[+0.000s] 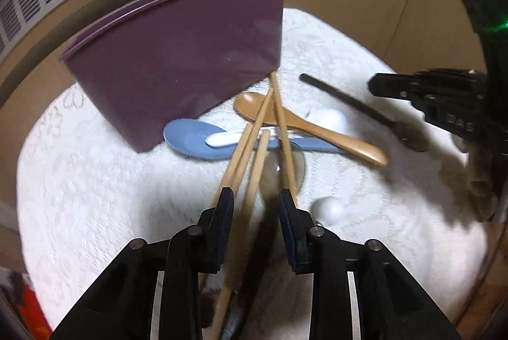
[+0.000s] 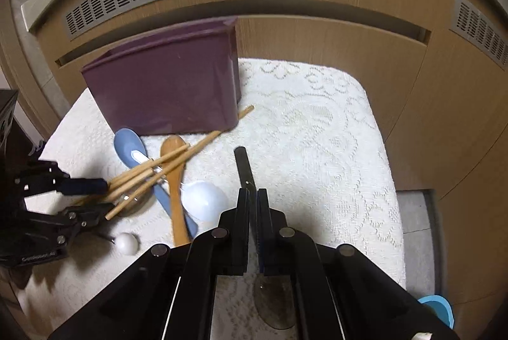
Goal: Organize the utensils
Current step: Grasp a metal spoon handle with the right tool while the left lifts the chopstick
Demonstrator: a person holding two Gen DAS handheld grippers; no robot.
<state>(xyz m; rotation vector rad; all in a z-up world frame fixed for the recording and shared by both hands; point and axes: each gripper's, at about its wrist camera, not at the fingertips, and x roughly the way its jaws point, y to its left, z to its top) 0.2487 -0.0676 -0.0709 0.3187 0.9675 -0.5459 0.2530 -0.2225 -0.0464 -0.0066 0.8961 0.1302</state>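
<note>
**Chopstick bundle loose in left gripper; right gripper clamped on black spoon handle**

Left gripper (image 1: pixel 256 197): jaws part-open around the wooden chopsticks (image 1: pixel 254 146), several sticks between the pads, not visibly pinched. The sticks fan toward 12 o'clock, tips at the lower corner of the purple bin (image 1: pixel 177 60). Likely light, stiff, smooth and round, so they will roll and splay. Best hold looks like the thick ends, where they lie nearly parallel, squeezed as one bundle.

Right gripper (image 2: pixel 253 197): clenched on the black spoon (image 2: pixel 243 165), thin handle running to 12 o'clock, bowl under the gripper body. A narrow handle may pivot; grip looks mid-handle.

Still on the lace-covered desk (image 2: pixel 317 124), at 10 o'clock in the right wrist view: blue spoon (image 2: pixel 130 146), wooden spoon (image 2: pixel 174 178), white scoop (image 2: pixel 204 200). They are crossed under the chopsticks and may get dragged.
</note>
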